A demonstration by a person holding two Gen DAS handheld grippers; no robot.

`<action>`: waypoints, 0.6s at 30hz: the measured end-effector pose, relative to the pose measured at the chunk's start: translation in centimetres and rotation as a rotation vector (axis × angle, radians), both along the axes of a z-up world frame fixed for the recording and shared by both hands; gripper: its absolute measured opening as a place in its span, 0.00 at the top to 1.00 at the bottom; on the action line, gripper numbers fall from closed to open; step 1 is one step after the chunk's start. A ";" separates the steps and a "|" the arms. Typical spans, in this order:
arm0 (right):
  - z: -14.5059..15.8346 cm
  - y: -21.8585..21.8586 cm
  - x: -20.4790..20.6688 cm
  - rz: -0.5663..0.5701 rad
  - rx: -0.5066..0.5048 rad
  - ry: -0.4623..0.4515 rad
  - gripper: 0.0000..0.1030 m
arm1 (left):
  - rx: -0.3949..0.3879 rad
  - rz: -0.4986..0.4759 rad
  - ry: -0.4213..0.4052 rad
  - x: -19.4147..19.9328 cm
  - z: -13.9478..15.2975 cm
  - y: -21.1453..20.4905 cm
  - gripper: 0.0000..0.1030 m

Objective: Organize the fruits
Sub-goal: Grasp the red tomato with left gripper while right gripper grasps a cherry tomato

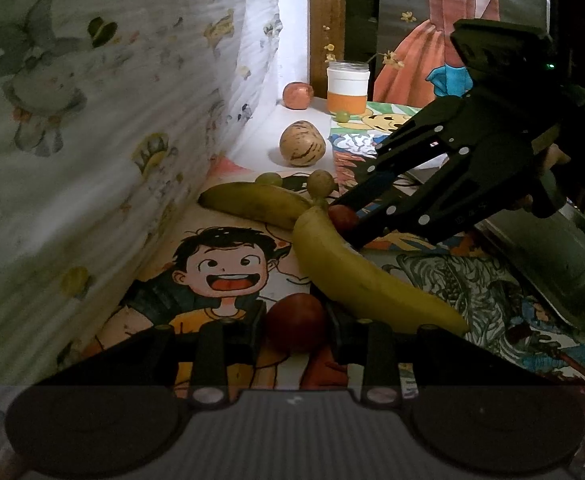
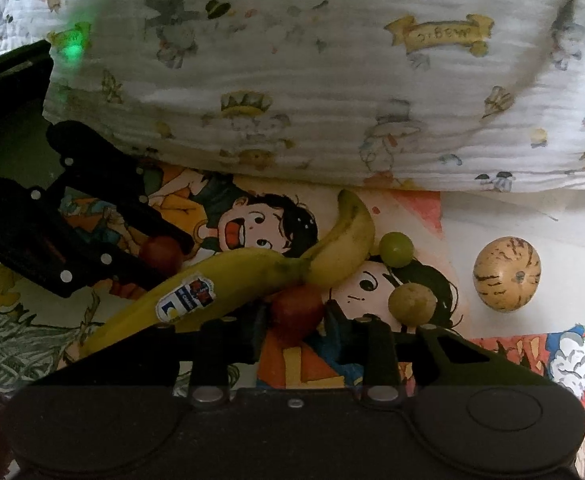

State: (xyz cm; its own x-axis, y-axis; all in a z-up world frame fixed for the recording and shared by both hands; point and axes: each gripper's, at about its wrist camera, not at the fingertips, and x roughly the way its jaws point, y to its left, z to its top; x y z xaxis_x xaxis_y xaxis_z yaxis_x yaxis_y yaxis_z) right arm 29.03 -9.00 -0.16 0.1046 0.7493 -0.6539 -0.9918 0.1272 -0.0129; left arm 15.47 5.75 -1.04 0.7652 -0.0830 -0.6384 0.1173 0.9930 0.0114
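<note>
The patterned cloth (image 2: 292, 80) hangs along the far edge of the cartoon-printed table cover (image 1: 228, 272), and it crowds everything I do here; if I lift carelessly toward it, a fruit could snag its folds and drop.

The two joined bananas (image 2: 228, 280) lie across the middle, one arm reaching toward the cloth, the other toward my left gripper. They sit just beside both of my holds. I think this is the main hazard: either red fruit, as it comes up, may catch the bananas and drag or roll them into the small loose pieces.

The striped pepino melon (image 2: 507, 274) rests well apart on the bare white patch, round enough to roll if bumped.

My left gripper (image 1: 294, 322) is closed narrow on a red plum-like fruit (image 1: 295, 320), pads on either flank. My right gripper (image 2: 297, 312) is pinched onto a second red fruit (image 2: 297, 307) that touches the banana crook. Both are smooth and round, so I judge a tilted lift could squirt one out.

Smallest are the green grape (image 2: 396, 249) and the tan round fruit (image 2: 412, 304), the latter just beside my right finger; a sideways nudge would send it rolling.
</note>
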 end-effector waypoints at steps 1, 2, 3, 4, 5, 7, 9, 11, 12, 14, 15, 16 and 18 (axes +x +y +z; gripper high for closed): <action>0.0 0.0 -0.1 -0.011 0.002 -0.001 0.69 | -0.002 0.002 0.001 0.0 0.0 0.0 0.66; 0.0 -0.1 -0.2 -0.022 0.005 -0.004 0.69 | -0.004 0.004 0.001 0.0 0.0 0.0 0.66; 0.0 -0.1 -0.4 -0.035 0.009 -0.007 0.69 | -0.008 0.006 0.002 -0.1 0.0 0.0 0.66; 0.0 -0.2 -0.5 -0.046 0.011 -0.008 0.69 | -0.014 0.011 0.004 -0.1 0.1 0.0 0.66; -0.1 -0.2 -0.7 -0.059 0.013 -0.011 0.69 | -0.017 0.015 0.007 -0.1 0.1 0.1 0.66; -0.2 -0.3 -1.1 -0.083 0.017 -0.014 0.69 | -0.017 0.026 0.011 -0.1 0.1 0.0 0.66; -0.2 -0.4 -1.3 -0.097 0.025 -0.010 0.69 | -0.026 0.041 0.015 -0.1 0.2 0.0 0.66; 0.0 -0.8 -1.6 -0.110 0.037 0.000 0.69 | -0.041 0.059 0.021 -0.3 0.3 0.2 0.66; 0.1 -1.0 -1.8 -0.117 0.043 0.009 0.69 | -0.047 0.065 0.023 -0.3 0.4 0.3 0.66; 0.2 -1.5 -2.1 -0.130 0.048 0.021 0.69 | -0.061 0.079 0.025 -0.6 0.5 0.4 0.66; 0.3 -1.7 -2.3 -0.136 0.049 0.024 0.69 | -0.066 0.084 0.026 -0.7 0.5 0.5 0.66; 0.4 -2.0 -2.5 -0.142 0.049 0.025 0.69 | -0.071 0.089 0.028 -0.8 0.5 0.6 0.66; 0.6 -2.5 -3.1 -0.151 0.054 0.028 0.69 | -0.078 0.094 0.030 -0.9 0.5 0.6 0.66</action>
